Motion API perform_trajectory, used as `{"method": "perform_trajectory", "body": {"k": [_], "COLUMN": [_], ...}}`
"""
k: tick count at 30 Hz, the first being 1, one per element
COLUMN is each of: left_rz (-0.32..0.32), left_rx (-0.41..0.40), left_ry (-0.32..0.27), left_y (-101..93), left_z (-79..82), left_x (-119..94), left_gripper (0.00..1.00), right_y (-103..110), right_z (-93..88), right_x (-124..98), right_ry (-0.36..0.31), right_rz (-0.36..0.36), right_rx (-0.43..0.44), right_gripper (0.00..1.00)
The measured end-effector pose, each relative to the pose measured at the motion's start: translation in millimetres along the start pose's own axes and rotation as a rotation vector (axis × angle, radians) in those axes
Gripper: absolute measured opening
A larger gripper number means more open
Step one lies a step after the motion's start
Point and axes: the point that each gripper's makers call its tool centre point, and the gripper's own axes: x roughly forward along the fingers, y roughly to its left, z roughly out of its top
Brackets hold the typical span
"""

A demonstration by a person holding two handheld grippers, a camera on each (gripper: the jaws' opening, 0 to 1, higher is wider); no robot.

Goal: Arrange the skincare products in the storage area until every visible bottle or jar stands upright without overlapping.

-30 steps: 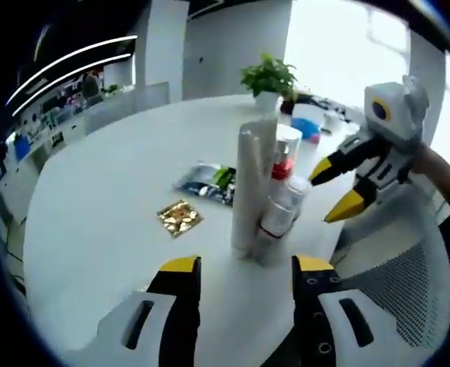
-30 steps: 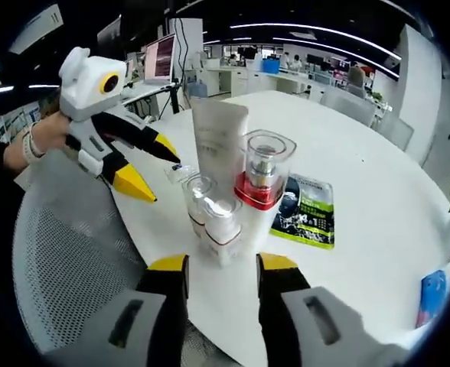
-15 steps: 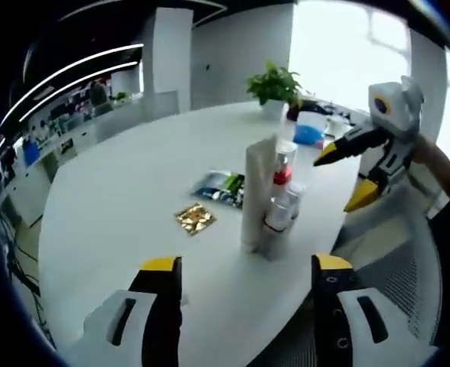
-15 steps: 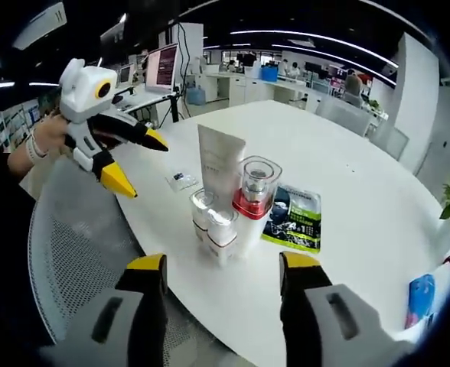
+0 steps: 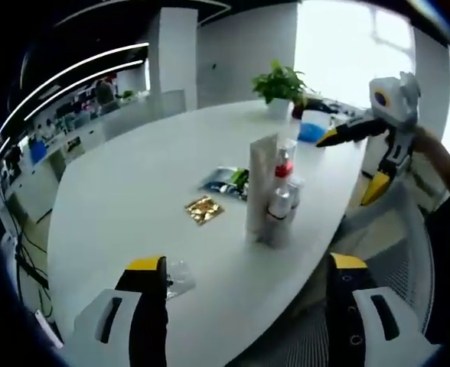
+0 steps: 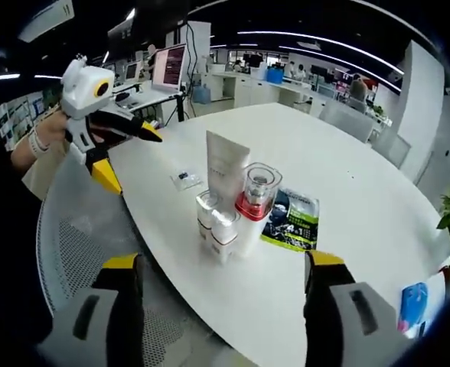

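A tight group of skincare products stands upright on the round white table (image 5: 133, 183): a tall white tube (image 5: 260, 183) (image 6: 225, 172), a clear-capped bottle with a red collar (image 5: 285, 164) (image 6: 255, 200), and two small clear-capped bottles (image 5: 278, 214) (image 6: 216, 223). My left gripper (image 5: 240, 287) is open, held back from the group with nothing between its jaws. My right gripper (image 6: 221, 283) is open too, well short of the bottles. In the left gripper view the right gripper (image 5: 359, 164) hangs open beyond the table's right edge; in the right gripper view the left gripper (image 6: 125, 157) hangs open at the left.
A green and dark sachet (image 5: 229, 182) (image 6: 294, 218) and a gold sachet (image 5: 203, 209) lie flat near the group. A small clear packet (image 5: 175, 277) (image 6: 185, 180) lies near the table edge. A potted plant (image 5: 278, 84), a blue and white tub (image 5: 309, 126) and a mesh chair (image 6: 79, 252) are around.
Both views have pulled back from the bottles, which look smaller now. Both grippers' jaws have spread wider. The products stand as before.
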Motion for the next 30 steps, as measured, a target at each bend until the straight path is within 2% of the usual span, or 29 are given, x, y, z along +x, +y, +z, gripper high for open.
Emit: {"method": "perform_trajectory", "body": {"k": [7,15,20,27,30], "left_rz": [0.019,0.017,0.025,0.03,0.01], "left_rx": [-0.026,-0.049,-0.076,-0.072,-0.075], "left_ry": [-0.013,0.003,-0.018,0.006,0.007], "left_y": [8.9,15.2,25.2,36.4,38.6], "left_z": [1.4,-1.6,3.4,3.4,5.6], "left_x": [-8.9,-8.0,-6.1,2.2,7.3], "left_gripper": [0.9,0.97,0.97,0.97,0.97], "right_y": [-4.2,-13.2,-22.1,-37.2,-43.2], "right_z": [7.8,11.9,12.2,6.1,3.5], "right_x": [0.9,4.2,6.0,12.8,16.1], "right_ry": [-0.009,-0.005,0.0,0.028,0.04], "right_rz": [0.016,0.016,0.011,0.016,0.018], "right_rx": [-0.014,-0.018,-0.016,0.001,0.005], "right_gripper": [0.99,0.99,0.99,0.99,0.99]}}
